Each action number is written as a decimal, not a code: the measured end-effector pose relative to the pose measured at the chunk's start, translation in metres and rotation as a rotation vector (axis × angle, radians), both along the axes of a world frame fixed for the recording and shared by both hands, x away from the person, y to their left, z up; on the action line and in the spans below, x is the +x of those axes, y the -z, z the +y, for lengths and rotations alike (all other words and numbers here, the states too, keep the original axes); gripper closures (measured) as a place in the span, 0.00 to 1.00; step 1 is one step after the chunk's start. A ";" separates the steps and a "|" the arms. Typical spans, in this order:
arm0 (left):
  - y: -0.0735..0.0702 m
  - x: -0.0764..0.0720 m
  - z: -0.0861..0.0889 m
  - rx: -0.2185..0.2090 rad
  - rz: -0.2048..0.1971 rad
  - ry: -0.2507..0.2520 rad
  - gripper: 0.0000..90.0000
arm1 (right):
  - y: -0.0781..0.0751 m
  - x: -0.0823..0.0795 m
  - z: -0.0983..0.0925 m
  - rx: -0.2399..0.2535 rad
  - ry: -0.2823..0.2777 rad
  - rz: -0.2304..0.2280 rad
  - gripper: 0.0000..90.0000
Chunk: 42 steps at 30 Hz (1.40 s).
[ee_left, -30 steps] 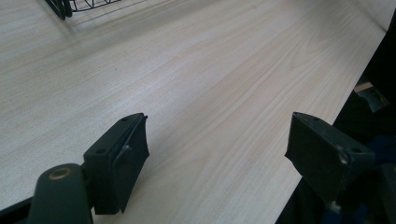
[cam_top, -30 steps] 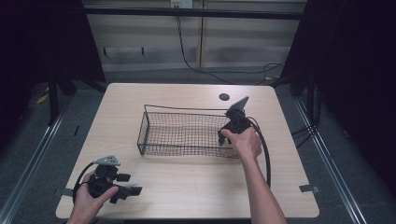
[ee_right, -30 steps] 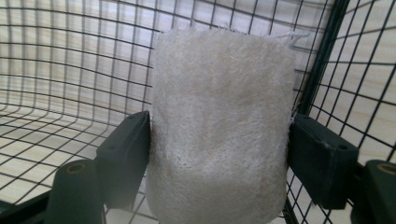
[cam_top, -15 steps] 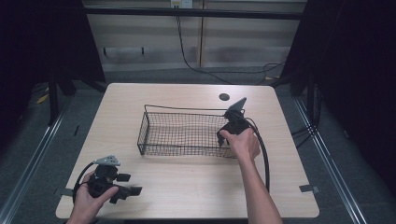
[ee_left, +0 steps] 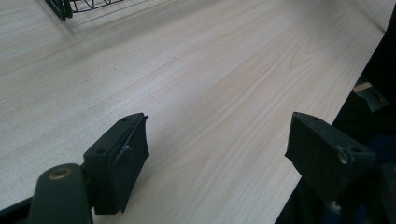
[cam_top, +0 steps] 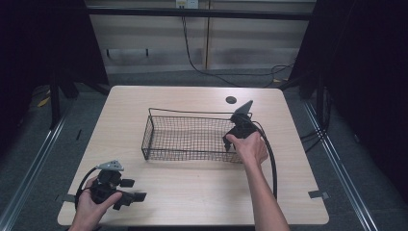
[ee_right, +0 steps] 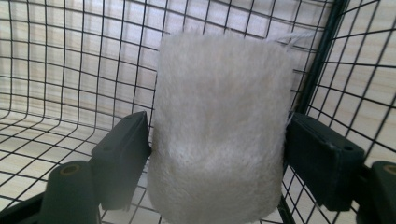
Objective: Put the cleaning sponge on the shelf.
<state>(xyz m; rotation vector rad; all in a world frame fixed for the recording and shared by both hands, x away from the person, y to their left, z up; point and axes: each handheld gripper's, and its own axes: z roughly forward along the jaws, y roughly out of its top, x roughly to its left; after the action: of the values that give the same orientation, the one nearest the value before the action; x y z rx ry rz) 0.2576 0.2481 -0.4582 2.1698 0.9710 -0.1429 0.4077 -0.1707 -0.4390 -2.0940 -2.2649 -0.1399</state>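
Note:
A black wire basket (cam_top: 153, 129) stands in the middle of the table. My right gripper (cam_top: 234, 138) reaches down into its right end. In the right gripper view the gripper (ee_right: 217, 137) is shut on a white furry roll (ee_right: 219, 107), one jaw pressed to each side, and the roll stands upright against the basket's mesh wall (ee_right: 327, 70). My left gripper (cam_top: 131, 190) lies low over the table's front left corner. It (ee_left: 219, 135) is open, with only bare wood between the jaws.
The light wooden table (cam_top: 192, 187) has a dark round hole (cam_top: 231, 100) behind the basket. A cable (cam_top: 270, 159) loops from the right gripper along the person's forearm. The table's front edge (ee_left: 327, 116) runs close by the left gripper. Dark floor surrounds the table.

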 end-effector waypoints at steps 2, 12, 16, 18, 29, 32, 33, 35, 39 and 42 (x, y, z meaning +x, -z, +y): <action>0.000 0.000 0.000 0.001 0.000 0.000 0.23 | -0.001 0.000 0.000 0.005 -0.006 0.002 0.22; 0.000 0.000 0.000 0.001 0.000 0.000 0.23 | -0.002 0.000 0.002 -0.002 -0.016 -0.005 0.17; 0.000 0.000 0.000 0.002 -0.002 -0.001 0.23 | -0.005 0.000 0.002 0.001 -0.023 -0.014 0.17; 0.000 0.000 0.000 0.002 -0.002 -0.002 0.23 | -0.009 -0.001 0.002 0.009 -0.020 -0.029 0.17; 0.000 0.000 0.000 0.002 0.000 -0.001 0.23 | -0.021 -0.008 -0.005 0.060 -0.046 -0.089 0.20; 0.000 0.000 0.000 0.002 -0.001 -0.001 0.23 | -0.025 -0.010 -0.009 0.079 -0.042 -0.099 0.18; 0.000 0.000 0.000 0.001 -0.001 -0.001 0.23 | -0.025 -0.010 -0.009 0.079 -0.042 -0.099 0.18; 0.000 0.000 0.000 0.002 -0.001 -0.003 0.23 | -0.028 -0.013 -0.011 0.103 -0.053 -0.109 0.18; 0.000 0.000 0.000 0.001 0.000 -0.002 0.23 | -0.033 -0.016 -0.014 0.115 -0.052 -0.131 0.17; 0.000 0.000 0.000 -0.001 -0.001 -0.006 0.23 | -0.036 -0.019 -0.015 0.125 -0.074 -0.146 0.18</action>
<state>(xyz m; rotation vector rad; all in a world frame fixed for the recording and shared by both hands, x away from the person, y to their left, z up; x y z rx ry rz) 0.2575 0.2485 -0.4581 2.1660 0.9759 -0.1392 0.3887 -0.1854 -0.4033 -1.9957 -2.3415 -0.4328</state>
